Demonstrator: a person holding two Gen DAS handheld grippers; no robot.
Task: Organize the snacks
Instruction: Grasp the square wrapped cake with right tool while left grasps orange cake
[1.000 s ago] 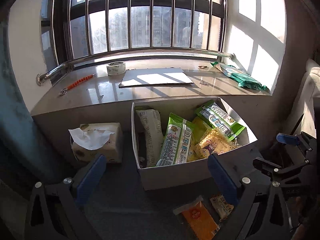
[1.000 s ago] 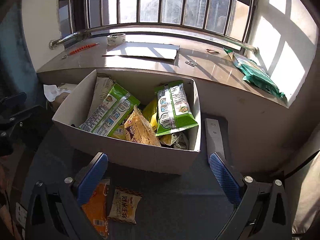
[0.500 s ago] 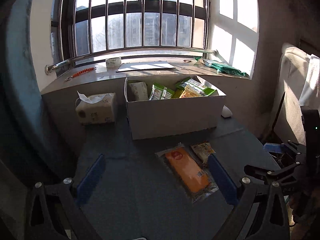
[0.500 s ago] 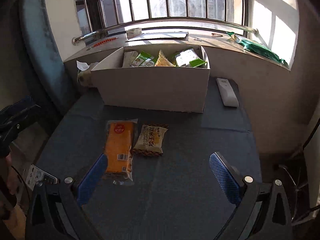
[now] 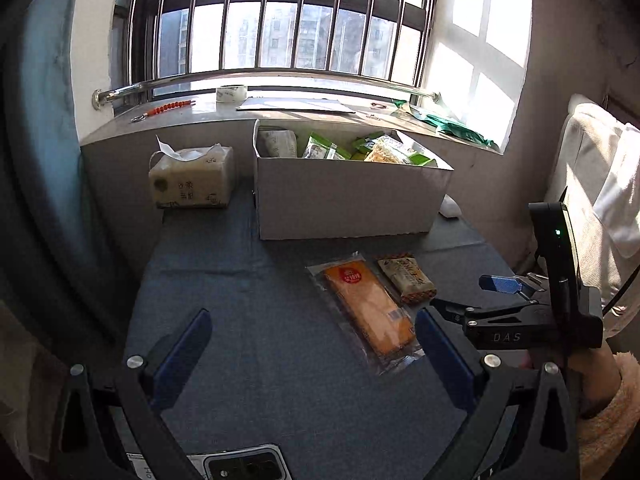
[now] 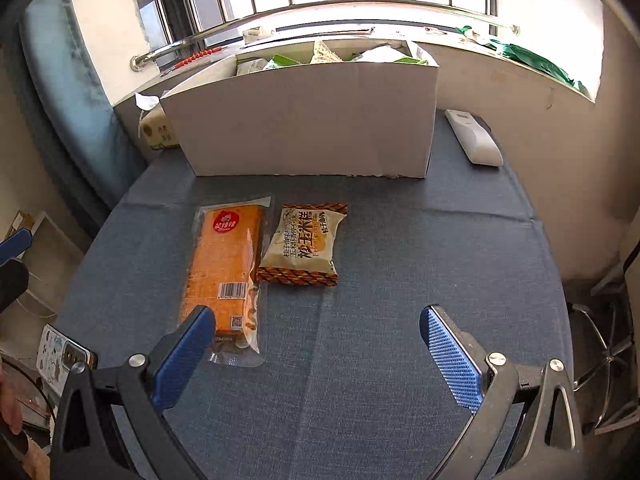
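Already the box (image 6: 304, 120) by the sill holds several upright snack packets (image 5: 320, 148), green and yellow. Two more lie side by side on the blue cloth (image 6: 360, 360) before it: an orange pack (image 6: 224, 264) and a cream pack (image 6: 304, 240). Both the left gripper (image 5: 312, 354) and right gripper (image 6: 316, 352) gape wide, empty, above the cloth.

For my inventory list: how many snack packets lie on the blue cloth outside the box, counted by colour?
Orange packet: 1
Cream packet with brown striped ends: 1
Total: 2
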